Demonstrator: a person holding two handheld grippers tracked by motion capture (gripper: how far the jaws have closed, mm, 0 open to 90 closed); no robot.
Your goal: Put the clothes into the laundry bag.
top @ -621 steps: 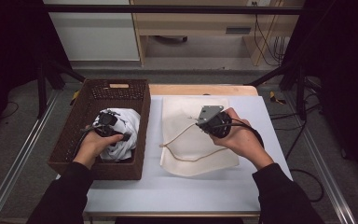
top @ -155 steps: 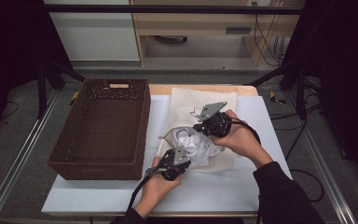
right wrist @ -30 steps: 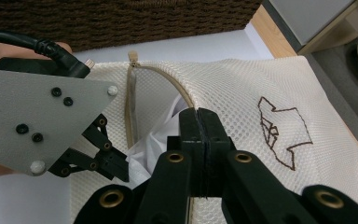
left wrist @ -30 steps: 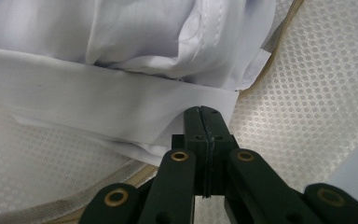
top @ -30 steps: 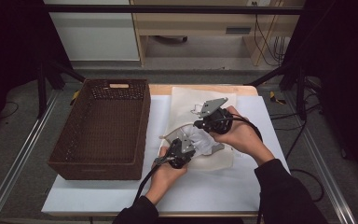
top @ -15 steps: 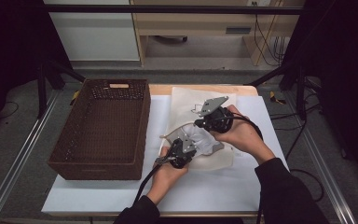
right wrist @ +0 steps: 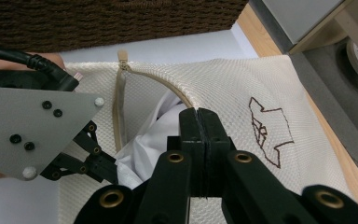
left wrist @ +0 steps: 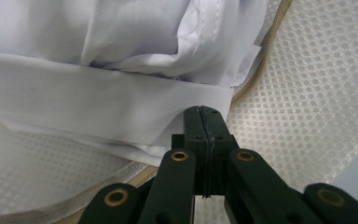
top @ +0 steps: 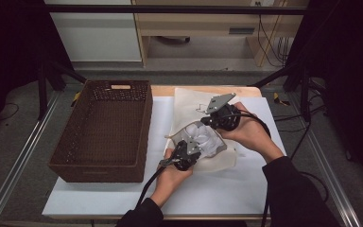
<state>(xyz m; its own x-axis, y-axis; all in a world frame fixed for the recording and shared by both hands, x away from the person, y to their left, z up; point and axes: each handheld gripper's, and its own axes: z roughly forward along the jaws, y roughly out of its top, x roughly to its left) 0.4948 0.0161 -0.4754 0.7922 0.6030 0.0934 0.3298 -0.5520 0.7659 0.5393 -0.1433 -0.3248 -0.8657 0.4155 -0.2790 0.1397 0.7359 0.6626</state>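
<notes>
Mesh laundry bag lies flat on the white table, just R of the brown wicker basket, with a white garment bunched at its open mouth, partly inside.

Left gripper sits at the near edge of the bag opening – in the left gripper view its jaws are pressed together at the hem of the white garment, where the cloth meets the beige zip edge of the mesh bag. Looks like a thin fold of cloth or bag rim is pinched there, but can't tell for sure, since the tips hide the contact.

Right gripper is at the far side of the opening, held by the right hand. In the right gripper view its jaws are closed too, tips set on the mesh bag right at the zip edge, w/ white cloth showing beneath – it seems to nip the rim, though the grip itself is hidden. A dark line drawing marks the mesh beside it. The left gripper's grey plate shows close by, and the zip pull lies toward the basket
</notes>
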